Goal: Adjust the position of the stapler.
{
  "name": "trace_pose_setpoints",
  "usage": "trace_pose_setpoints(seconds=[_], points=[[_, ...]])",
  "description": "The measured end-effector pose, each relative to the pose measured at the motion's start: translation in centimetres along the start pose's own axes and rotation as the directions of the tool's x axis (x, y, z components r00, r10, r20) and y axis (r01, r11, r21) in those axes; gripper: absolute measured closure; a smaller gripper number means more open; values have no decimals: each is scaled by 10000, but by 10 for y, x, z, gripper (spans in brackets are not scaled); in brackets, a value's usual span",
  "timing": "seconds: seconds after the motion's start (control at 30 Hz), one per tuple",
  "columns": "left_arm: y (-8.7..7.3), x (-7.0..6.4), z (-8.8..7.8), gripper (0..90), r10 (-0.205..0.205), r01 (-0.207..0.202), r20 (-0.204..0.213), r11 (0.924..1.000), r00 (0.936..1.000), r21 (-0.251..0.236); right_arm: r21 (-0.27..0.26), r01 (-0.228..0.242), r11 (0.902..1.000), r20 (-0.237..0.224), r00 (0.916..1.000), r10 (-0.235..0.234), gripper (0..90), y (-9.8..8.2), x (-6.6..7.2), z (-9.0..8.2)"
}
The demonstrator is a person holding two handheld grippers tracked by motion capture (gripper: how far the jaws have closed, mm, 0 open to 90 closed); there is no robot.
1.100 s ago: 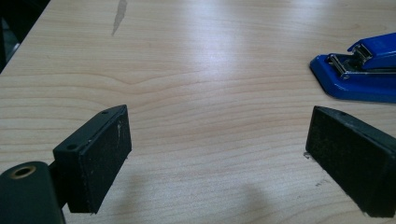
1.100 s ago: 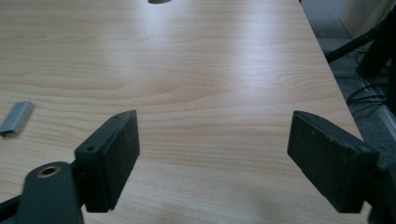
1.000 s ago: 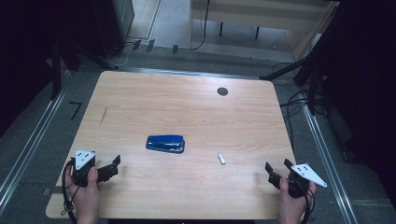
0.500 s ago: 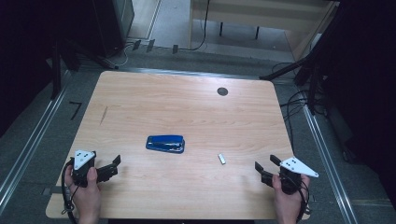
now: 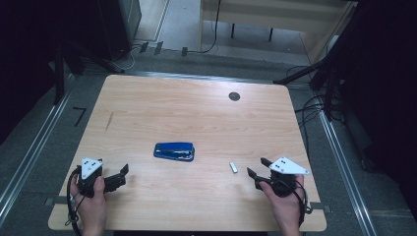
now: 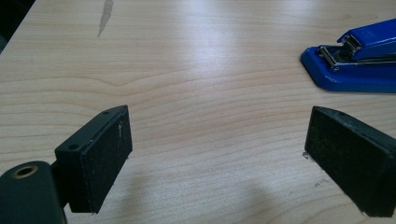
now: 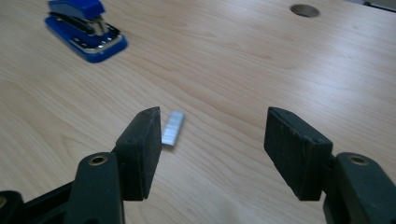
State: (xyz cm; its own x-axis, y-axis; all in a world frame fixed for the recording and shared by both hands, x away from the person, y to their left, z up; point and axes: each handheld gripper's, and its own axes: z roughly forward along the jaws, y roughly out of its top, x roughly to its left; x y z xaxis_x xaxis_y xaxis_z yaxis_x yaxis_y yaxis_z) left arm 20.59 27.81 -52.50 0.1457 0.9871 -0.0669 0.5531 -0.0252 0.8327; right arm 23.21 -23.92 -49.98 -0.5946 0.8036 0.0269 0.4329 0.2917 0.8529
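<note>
The right tongs (image 7: 212,149) – jaws just closing, nothing between them – near a small silver staple strip (image 7: 173,128); the left tongs (image 6: 219,163) gape empty on the pale wooden counter (image 5: 196,113).

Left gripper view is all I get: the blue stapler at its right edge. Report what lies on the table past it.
Observer: A short strip of staples lies to the right of the blue stapler, apart from it.
Operator: Give me the right gripper.
Observer: The right gripper points at the strip, just short of it. Its jaws have just been closing, with nothing between them.
Operator: Name anything else on the table.
Observer: A dark round hole sits in the tabletop near the far edge.
</note>
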Motion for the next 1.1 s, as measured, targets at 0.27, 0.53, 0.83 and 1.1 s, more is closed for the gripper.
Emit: trace_pose_setpoints(seconds=[0.27, 0.53, 0.83, 1.1], points=[[0, 0, 0, 74, -6, 6, 47, 10000, 10000, 60, 180, 502, 9986, -274, 9984, -497, 398, 17, 15, 17], [0, 1, 0, 74, 16, -17, 76, 9999, 10000, 110, 259, 493, 9984, -1146, 9923, -461, 445, 30, 23, 31], [1, 1, 1, 74, -27, 25, 149, 9999, 9999, 148, 243, 810, 9964, -1522, 9854, -764, 472, 46, 31, 43], [1, 1, 1, 74, -32, 29, 203, 9999, 9998, 169, 260, 1000, 9947, -1537, 9836, -948, 457, 54, 36, 54]])
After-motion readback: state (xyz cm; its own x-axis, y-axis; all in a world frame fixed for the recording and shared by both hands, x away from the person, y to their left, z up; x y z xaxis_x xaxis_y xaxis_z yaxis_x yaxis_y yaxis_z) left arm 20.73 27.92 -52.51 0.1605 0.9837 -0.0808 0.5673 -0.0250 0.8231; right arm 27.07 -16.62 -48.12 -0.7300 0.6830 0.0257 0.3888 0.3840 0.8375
